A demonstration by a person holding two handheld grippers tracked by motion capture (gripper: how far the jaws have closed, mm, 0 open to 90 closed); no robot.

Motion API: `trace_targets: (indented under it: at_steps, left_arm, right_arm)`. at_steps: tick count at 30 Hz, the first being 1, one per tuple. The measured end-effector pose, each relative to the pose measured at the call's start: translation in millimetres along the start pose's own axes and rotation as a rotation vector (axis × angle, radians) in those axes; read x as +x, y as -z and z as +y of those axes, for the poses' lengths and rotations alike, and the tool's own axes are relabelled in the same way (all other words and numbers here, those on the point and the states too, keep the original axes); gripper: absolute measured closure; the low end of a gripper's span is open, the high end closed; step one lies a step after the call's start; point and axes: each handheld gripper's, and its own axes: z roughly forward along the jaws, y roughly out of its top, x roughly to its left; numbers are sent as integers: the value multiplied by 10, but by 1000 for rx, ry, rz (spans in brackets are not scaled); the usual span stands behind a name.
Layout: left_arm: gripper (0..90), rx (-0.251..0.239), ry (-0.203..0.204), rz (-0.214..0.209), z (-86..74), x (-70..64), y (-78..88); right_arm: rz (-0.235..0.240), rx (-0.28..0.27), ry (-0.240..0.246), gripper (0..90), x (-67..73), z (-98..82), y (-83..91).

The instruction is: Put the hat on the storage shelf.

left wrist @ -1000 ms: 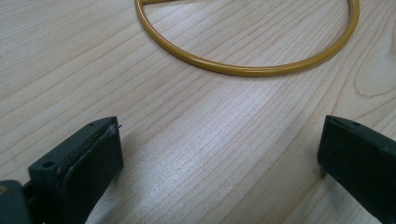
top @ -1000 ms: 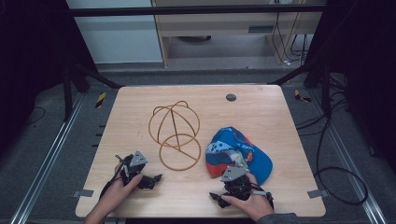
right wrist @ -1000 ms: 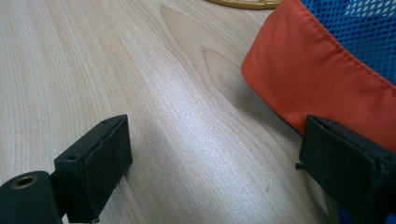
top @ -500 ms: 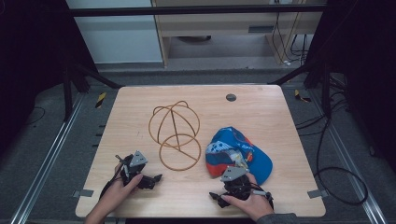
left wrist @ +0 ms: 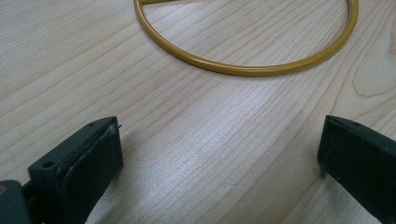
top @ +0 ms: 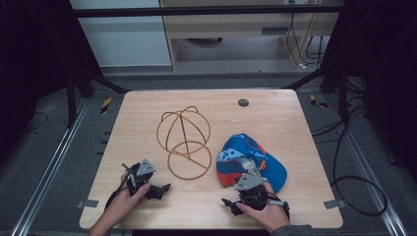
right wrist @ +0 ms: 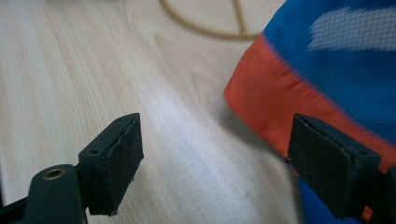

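A blue cap (top: 252,160) with an orange edge and white patches lies at the table's front right. Left of it stands a golden wire hat stand (top: 184,142) with a ring base. My right gripper (top: 229,206) rests on the table just in front of the cap, pointing left. In the right gripper view its jaws (right wrist: 215,158) are open and have just been closing a little; the cap's orange edge (right wrist: 261,107) reaches in beside the right jaw, with no pad pressing on it. My left gripper (top: 163,191) lies open at the front left, with bare wood between its jaws (left wrist: 219,158) and the stand's ring (left wrist: 243,70) just ahead.
The wooden table (top: 275,118) has a small dark round spot (top: 243,103) near its far edge. Metal rails and cables run along the floor on both sides. A white cabinet and a shelf stand beyond the table.
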Motion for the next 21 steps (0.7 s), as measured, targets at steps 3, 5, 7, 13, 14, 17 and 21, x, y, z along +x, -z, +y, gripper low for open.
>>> trace_targets:
  at_steps: [3, 5, 7, 13, 14, 17, 21]
  left_arm:
    - [0, 0, 0, 1, 0, 0, 0]
    - [0, 0, 0, 0, 0, 0, 0]
    - [0, 0, 0, 0, 0, 0, 0]
    - [0, -1, 2, 2, -1, -4, 1]
    - [0, -1, 2, 2, -1, -4, 1]
    - [0, -1, 3, 2, -2, -4, 1]
    - [0, -2, 5, 5, -3, -9, 2]
  right_arm:
    - [-34, -15, -23, 176, -72, 18, 170]
    - [-47, -3, -25, 167, -107, 20, 225]
    - [-75, 16, -47, 148, -259, 29, 417]
    - [-121, 97, -66, 111, -485, 58, 607]
    - [-127, 116, -69, 108, -534, 65, 631]
    - [-139, 175, -89, 122, -714, 128, 708]
    - [-127, 224, -83, 167, -834, 267, 726]
